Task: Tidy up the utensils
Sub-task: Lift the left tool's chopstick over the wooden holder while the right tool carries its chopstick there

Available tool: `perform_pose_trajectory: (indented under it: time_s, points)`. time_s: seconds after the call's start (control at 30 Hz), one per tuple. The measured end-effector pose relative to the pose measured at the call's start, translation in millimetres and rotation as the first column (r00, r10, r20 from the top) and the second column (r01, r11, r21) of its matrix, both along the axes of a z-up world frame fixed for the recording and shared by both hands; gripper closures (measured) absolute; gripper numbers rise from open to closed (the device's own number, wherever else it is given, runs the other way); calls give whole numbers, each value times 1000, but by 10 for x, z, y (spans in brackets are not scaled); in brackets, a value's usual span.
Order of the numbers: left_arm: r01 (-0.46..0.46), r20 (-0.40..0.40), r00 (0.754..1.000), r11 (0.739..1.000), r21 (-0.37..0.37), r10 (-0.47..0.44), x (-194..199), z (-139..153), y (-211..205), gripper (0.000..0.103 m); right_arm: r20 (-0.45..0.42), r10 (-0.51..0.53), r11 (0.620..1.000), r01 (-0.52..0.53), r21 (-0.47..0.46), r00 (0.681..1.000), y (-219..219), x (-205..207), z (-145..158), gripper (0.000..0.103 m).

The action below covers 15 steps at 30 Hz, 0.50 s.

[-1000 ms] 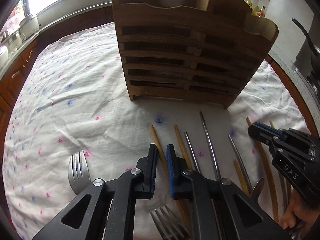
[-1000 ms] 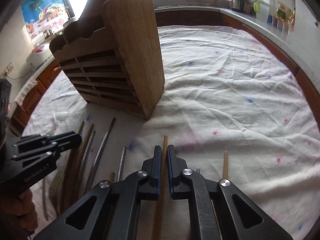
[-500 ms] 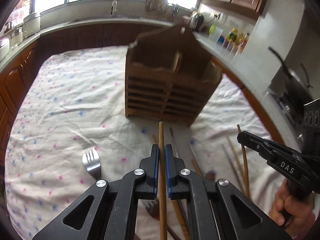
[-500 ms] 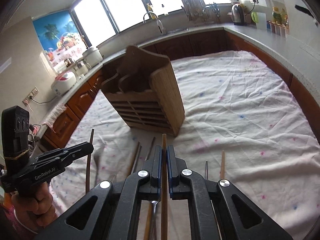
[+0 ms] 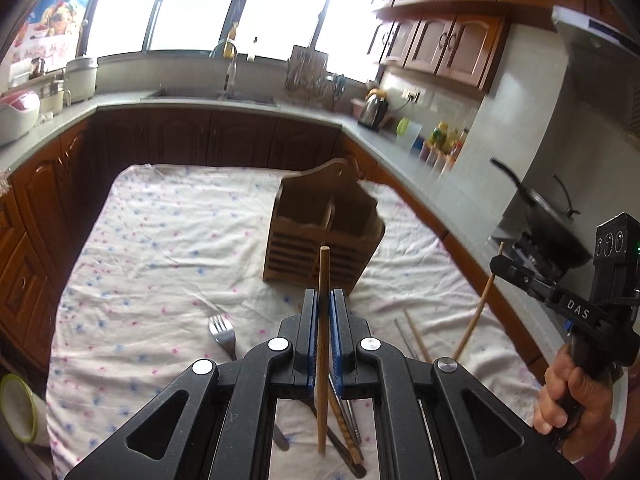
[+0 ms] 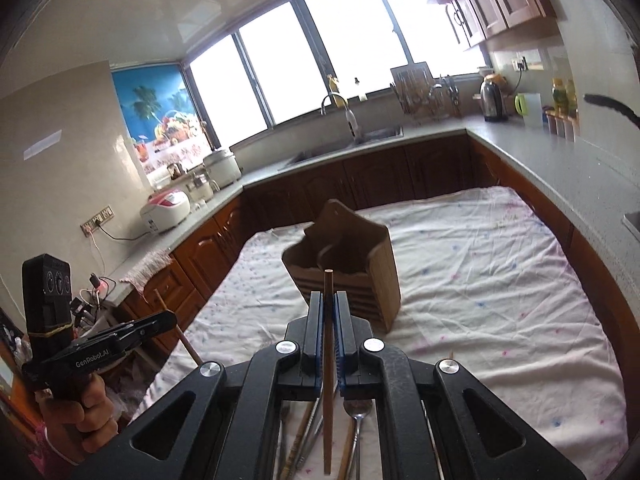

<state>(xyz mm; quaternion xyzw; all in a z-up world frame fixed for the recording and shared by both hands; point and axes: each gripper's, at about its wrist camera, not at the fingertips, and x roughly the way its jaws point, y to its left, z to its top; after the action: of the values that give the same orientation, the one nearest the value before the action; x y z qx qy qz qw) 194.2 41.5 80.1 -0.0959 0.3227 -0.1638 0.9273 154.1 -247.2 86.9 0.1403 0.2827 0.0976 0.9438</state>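
A wooden utensil holder [image 5: 324,236] [image 6: 348,264] with slatted front stands upright in the middle of the cloth-covered table. My left gripper [image 5: 324,300] is shut on a wooden chopstick [image 5: 323,360], held lifted above the table in front of the holder. My right gripper [image 6: 329,304] is shut on another wooden chopstick [image 6: 328,380], also raised; it shows at the right of the left wrist view [image 5: 476,320]. Below both grippers lie more chopsticks [image 5: 416,340], metal utensils and a spoon [image 6: 358,412]. A fork [image 5: 222,332] lies to the left on the cloth.
The table wears a white cloth with small pink and blue flowers [image 5: 160,240]. Kitchen counters with a sink [image 6: 352,140], rice cookers [image 6: 168,208], a kettle [image 5: 374,110] and a wok [image 5: 548,216] surround it. A green-rimmed bowl [image 5: 16,408] sits off the table's left edge.
Both grippers closed on a chopstick each and rose well above the table, tilting up; the holder now looks smaller and farther off. The remaining utensils stayed on the cloth.
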Motion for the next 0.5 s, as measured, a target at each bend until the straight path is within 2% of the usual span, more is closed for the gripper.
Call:
perform_pose_trajectory:
  time_s: [0.2,0.5]
  points:
    - [-18,67,998,1000,2,18,-253,116,59,99,48,-8,1000,8,-2,999,15,-30,159,98]
    - [-26,110,994,999,-19,28,-275,215,116,99,72,-38,999,38,12,997,-74,30,197,98]
